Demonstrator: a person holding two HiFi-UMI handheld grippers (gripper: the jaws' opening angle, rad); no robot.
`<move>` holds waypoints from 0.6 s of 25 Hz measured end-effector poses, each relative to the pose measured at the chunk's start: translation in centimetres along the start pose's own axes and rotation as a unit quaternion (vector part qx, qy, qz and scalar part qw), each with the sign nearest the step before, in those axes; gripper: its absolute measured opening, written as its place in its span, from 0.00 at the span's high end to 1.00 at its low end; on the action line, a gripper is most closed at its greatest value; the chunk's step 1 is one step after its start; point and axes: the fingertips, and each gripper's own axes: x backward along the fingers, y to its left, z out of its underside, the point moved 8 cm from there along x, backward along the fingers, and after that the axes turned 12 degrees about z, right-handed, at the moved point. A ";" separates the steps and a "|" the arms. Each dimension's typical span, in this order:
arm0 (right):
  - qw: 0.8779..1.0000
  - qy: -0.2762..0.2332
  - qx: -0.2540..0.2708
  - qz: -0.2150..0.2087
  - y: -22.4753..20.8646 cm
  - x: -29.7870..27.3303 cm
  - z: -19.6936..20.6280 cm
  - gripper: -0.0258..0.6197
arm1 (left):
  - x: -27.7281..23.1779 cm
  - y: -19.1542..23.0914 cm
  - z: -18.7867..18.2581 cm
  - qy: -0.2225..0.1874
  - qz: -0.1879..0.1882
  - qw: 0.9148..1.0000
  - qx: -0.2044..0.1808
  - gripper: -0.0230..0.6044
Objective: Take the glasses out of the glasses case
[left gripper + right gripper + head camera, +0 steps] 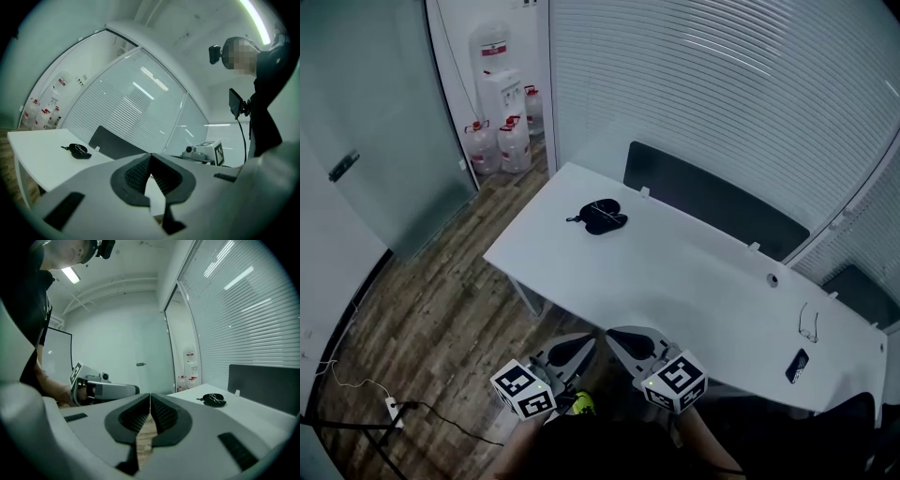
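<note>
Down low and closest in, left claw [579, 350] and right claw [624, 340] sit side by side, both pinched shut on nothing, just short of the near edge of the worktop [675, 281]. On the floor to the left lies a power strip [392, 411] with its cable, a snag for feet if the person steps that way. Ahead, plenty of bare white surface gives both claws free room through the middle. At the right end lie a spare pair of glasses [808, 322] and a dark phone-like slab [798, 366], well clear of the likely path. Further on sits the black glasses case [601, 217], toward the far-left corner, well apart from both claws, with a thin wire glint on top that is too small to read. My worry is that the case looks light, so a one-sided nudge could skate it toward the left edge. Shut jaws must also open before arriving, or they just shove it. A dark panel [712, 202] walls off the back.
</note>
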 end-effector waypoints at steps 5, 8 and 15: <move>1.000 0.003 -0.002 0.011 -1.2 -2.0 -0.2 0.93 | -0.5 2.1 -0.8 0.005 0.007 1.000 0.003 0.95; 1.000 0.003 -0.008 0.018 -1.9 -2.9 -0.6 0.93 | -0.3 3.0 -1.1 0.006 0.008 1.000 0.013 0.95; 1.000 0.004 -0.003 0.014 -3.9 -4.4 -1.3 0.93 | -0.3 4.6 -1.5 0.002 -0.011 1.000 0.014 0.95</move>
